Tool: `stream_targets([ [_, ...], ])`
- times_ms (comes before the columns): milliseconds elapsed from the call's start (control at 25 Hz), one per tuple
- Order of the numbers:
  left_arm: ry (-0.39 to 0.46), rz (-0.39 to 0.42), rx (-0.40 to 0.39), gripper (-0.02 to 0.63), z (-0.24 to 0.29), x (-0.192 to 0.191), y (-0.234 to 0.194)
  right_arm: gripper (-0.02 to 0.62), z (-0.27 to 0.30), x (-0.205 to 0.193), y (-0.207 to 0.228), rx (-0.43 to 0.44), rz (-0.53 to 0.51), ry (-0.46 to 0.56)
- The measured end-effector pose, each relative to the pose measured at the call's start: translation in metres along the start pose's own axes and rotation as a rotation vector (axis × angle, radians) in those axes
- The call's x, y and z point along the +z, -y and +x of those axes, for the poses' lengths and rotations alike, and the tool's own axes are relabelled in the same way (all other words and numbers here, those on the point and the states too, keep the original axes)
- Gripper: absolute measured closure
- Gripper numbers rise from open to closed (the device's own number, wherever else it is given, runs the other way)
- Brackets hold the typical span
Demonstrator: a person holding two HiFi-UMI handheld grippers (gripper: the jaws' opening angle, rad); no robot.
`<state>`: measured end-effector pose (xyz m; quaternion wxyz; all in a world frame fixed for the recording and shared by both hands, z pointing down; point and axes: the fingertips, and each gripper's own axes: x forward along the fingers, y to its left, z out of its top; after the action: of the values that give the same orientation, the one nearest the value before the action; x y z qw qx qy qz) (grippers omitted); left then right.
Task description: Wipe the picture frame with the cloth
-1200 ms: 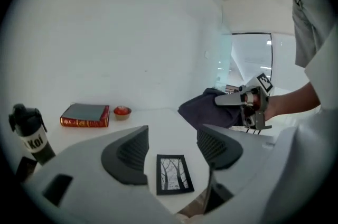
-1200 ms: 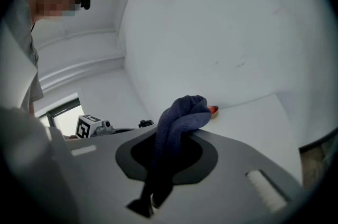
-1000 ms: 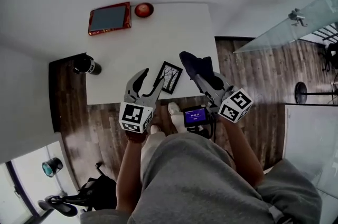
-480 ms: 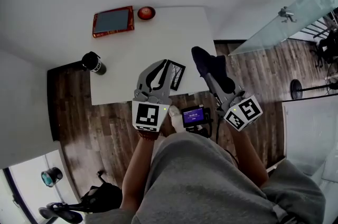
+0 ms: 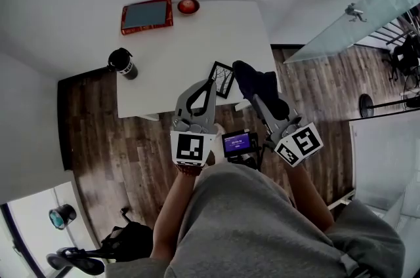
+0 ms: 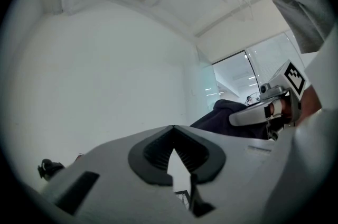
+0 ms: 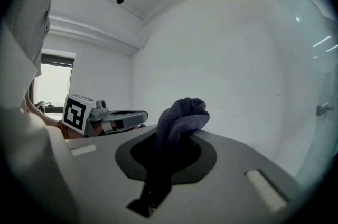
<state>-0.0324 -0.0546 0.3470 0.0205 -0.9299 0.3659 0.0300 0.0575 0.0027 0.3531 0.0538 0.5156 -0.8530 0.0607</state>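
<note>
At the tips of the left gripper (image 6: 173, 132), we see the two jaws drawn together until their ends meet. The thin dark edge of the picture frame (image 5: 223, 79) is caught in the narrow gap lower down, so this gripper is clamped on the frame. From the head view the frame sits tilted over the near edge of the white table (image 5: 184, 47), its black border around a pale picture of bare branches; we cannot tell whether its lower corner touches the tabletop. Just to its right, the right gripper (image 7: 171, 138) is closed on the cloth (image 7: 182, 114), a dark blue wad that bulges up above the jaws and trails down between them. In the head view the cloth hangs just beside the frame's right side, and we cannot say whether the two touch. Each gripper carries its cube of square markers near the person's hands, and a small device with a lit blue screen (image 5: 237, 142) shows between them. Farther off on the table, a red-rimmed tray (image 5: 147, 15) and a small red bowl (image 5: 188, 6) lie side by side at the far edge, well apart from the frame. A dark cylinder with a pale band (image 5: 123, 62) stands at the table's left side. Dark wooden floor (image 5: 92, 126) surrounds the table, and a glass panel (image 5: 354, 14) runs off to the right.
</note>
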Motion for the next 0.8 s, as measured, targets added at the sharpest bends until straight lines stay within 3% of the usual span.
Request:
stream_targets([
  [240, -0.004, 0.000, -0.009, 0.606, -0.044, -0.006, 0.001, 0.555, -0.003, -0.013, -0.051, 0.020, -0.037, -0.013],
  [800, -0.023, 0.021, -0.010, 0.606, -0.077, -0.019, 0.005, 0.554, -0.009, -0.032, -0.085, 0.042, -0.058, -0.057],
])
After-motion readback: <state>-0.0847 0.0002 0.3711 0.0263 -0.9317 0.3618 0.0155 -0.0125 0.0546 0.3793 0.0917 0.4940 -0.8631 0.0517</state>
